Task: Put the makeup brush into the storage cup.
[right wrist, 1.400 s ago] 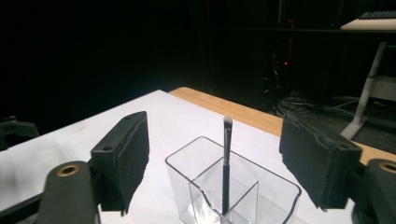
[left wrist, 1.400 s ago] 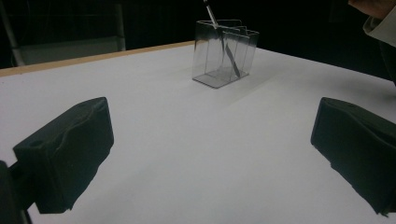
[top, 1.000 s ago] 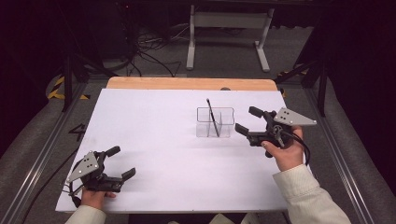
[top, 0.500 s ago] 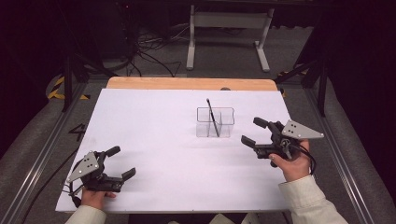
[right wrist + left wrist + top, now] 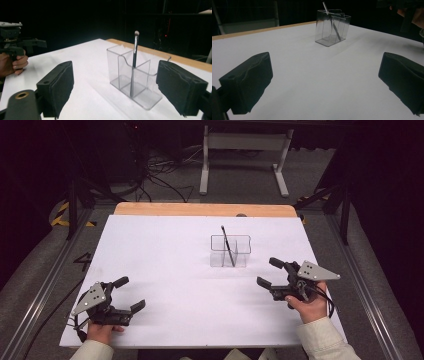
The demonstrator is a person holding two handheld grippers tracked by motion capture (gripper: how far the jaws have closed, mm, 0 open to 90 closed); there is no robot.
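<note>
A clear plastic organizer (image 5: 230, 251) stands on the white table (image 5: 165, 250), right of centre and toward the far edge, with a thin makeup brush (image 5: 228, 245) leaning upright in it, bristle tip up. Which compartment holds the brush is hard to tell; in the right gripper view it seems to rest against a divider. The right gripper (image 5: 272, 273) hovers near the organizer, at its near right side, jaws spread wide and holding nothing. The left gripper (image 5: 129, 294) sits well apart at the near left corner, jaws likewise wide and empty, pointing across the table toward the organizer.
</note>
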